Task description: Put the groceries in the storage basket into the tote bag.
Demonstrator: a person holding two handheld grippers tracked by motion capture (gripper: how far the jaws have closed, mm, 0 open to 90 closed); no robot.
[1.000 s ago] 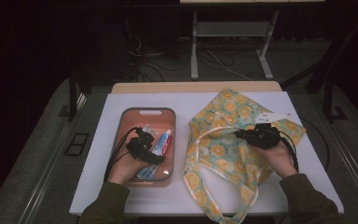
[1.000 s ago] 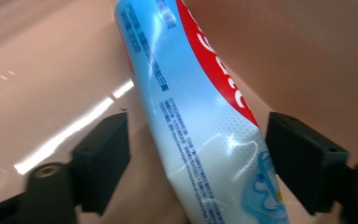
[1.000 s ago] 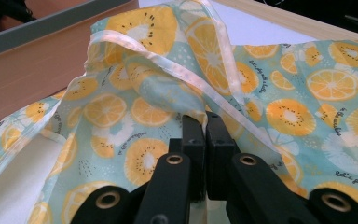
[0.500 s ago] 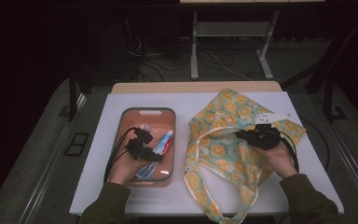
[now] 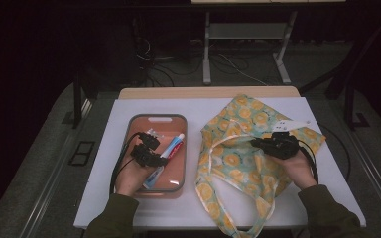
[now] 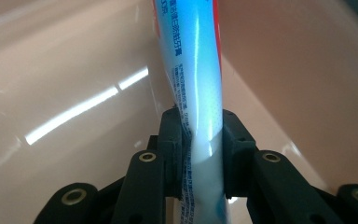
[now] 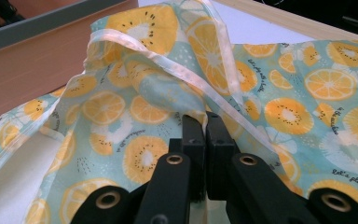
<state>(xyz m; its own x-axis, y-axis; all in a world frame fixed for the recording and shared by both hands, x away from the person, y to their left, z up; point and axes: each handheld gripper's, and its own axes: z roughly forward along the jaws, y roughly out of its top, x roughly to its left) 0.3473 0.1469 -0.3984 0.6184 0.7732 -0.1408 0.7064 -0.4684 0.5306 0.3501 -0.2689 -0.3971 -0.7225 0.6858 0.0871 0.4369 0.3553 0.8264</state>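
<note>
1. High view first: the toothpaste tube [image 5: 172,148] is the thing being worked on. It's white with blue print and a red stripe near the cap end, and it lies lengthwise in the pinkish tray [image 5: 157,119] on the left half of the white table [image 5: 238,106].
2. Left gripper view shows it up close: blue lettering down a glossy white-blue body, red along one edge. The left gripper [image 6: 201,128] has just been closing its jaws, and the pads are now pressing both sides of the tube, dented a bit where they bite.
3. The tray has a grey rim and a salmon inside. Besides the tube there's some small pale item near the top by the gripper, too small to make out.
4. The fruit-print bag [image 5: 238,158], teal with orange slices and kiwi, lies flat to the right of the tray, its handles trailing toward the near edge.
5. Right gripper [image 7: 205,126] is pinched tight on the bag's fabric just by its ribbon-trimmed rim.
</note>
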